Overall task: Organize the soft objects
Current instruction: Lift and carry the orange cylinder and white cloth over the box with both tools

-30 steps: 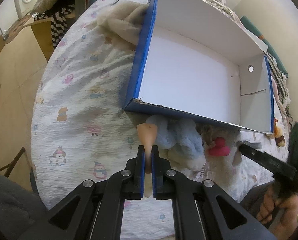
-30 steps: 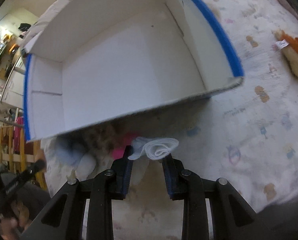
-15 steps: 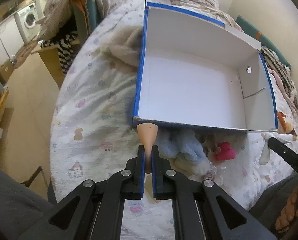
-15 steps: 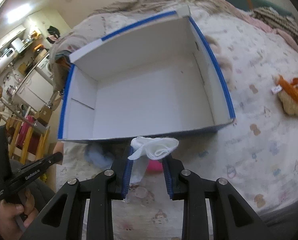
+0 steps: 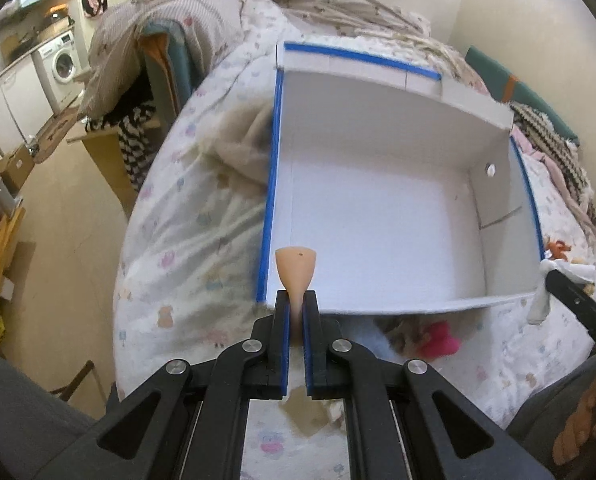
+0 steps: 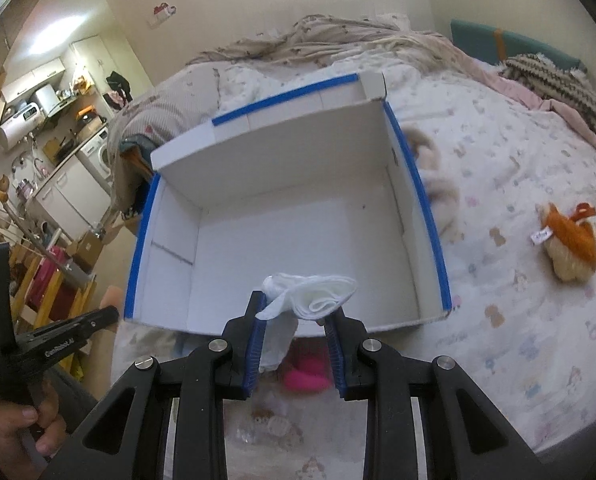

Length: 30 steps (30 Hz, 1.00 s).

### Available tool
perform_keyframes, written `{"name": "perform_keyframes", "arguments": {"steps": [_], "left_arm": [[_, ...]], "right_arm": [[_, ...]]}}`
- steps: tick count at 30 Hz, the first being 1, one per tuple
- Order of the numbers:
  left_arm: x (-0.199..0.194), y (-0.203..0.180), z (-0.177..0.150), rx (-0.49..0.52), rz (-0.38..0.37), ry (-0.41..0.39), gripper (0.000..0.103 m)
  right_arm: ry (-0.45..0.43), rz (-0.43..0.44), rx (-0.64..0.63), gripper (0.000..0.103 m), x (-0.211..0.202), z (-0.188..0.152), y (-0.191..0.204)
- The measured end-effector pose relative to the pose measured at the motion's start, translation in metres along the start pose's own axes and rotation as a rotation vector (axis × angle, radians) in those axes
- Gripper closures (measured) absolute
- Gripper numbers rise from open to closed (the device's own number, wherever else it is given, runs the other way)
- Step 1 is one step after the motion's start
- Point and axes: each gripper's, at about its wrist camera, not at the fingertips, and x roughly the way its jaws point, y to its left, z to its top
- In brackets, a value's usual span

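A: Which step is this, would you say?

B: The carry to the box, I'd judge. The left gripper has its jaws pinched nearly together on a peach-coloured soft piece that flares out above the tips, low in the middle of the left view. The right gripper has its jaws narrowly apart, clamped on a white folded cloth, centre-low in the right view.

A: And the box?

B: The white box with blue-taped edges lies open on the bed, filling the middle of both views. I see nothing inside it. Both held things appear in front of its near wall, seemingly above the near rim.

A: So what does the next move call for?

B: Probably moving each gripper further over the box floor, then parting the jaws so the pieces drop in. The cloth hangs loose below the jaws, so it may snag the near wall if carried low.

A: Anything you can't make out?

B: Plenty. A pink soft toy and something pale blue beside it lie just before the near wall, largely hidden by the grippers. What the peach piece actually is, I can't tell. An orange-and-cream plush lies well apart at the right of the right view, another cut off at the edge beside it. A beige fluffy thing against the box's outer wall is blurred.
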Motion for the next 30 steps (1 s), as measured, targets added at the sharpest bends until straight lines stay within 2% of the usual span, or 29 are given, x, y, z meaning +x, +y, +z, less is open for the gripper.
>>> {"name": "perform_keyframes", "arguments": {"steps": [7, 14, 17, 19, 22, 25, 30], "left_arm": [[-0.019, -0.014, 0.031, 0.031, -0.016, -0.091, 0.098], [-0.02, -0.035, 0.063, 0.09, -0.025, -0.135, 0.098], [-0.012, -0.045, 0.074, 0.117, -0.068, -0.134, 0.098], [0.002, -0.053, 0.08, 0.152, -0.162, -0.093, 0.098], [0.022, -0.06, 0.084, 0.174, -0.132, -0.085, 0.098], [0.039, -0.062, 0.082, 0.162, -0.166, -0.058, 0.098], [0.065, -0.056, 0.074, 0.133, -0.182, -0.003, 0.097]], "right_arm": [[-0.03, 0.023, -0.039, 0.073, 0.008, 0.021, 0.005], [-0.057, 0.016, -0.097, 0.073, 0.027, 0.051, 0.007], [-0.049, 0.012, -0.107, 0.073, 0.041, 0.064, 0.004], [-0.031, 0.006, -0.104, 0.073, 0.055, 0.07, 0.0], [0.009, -0.009, -0.066, 0.073, 0.076, 0.074, -0.009], [0.075, -0.023, -0.019, 0.073, 0.098, 0.07, -0.016], [0.179, -0.028, -0.019, 0.073, 0.123, 0.058, -0.015]]}}
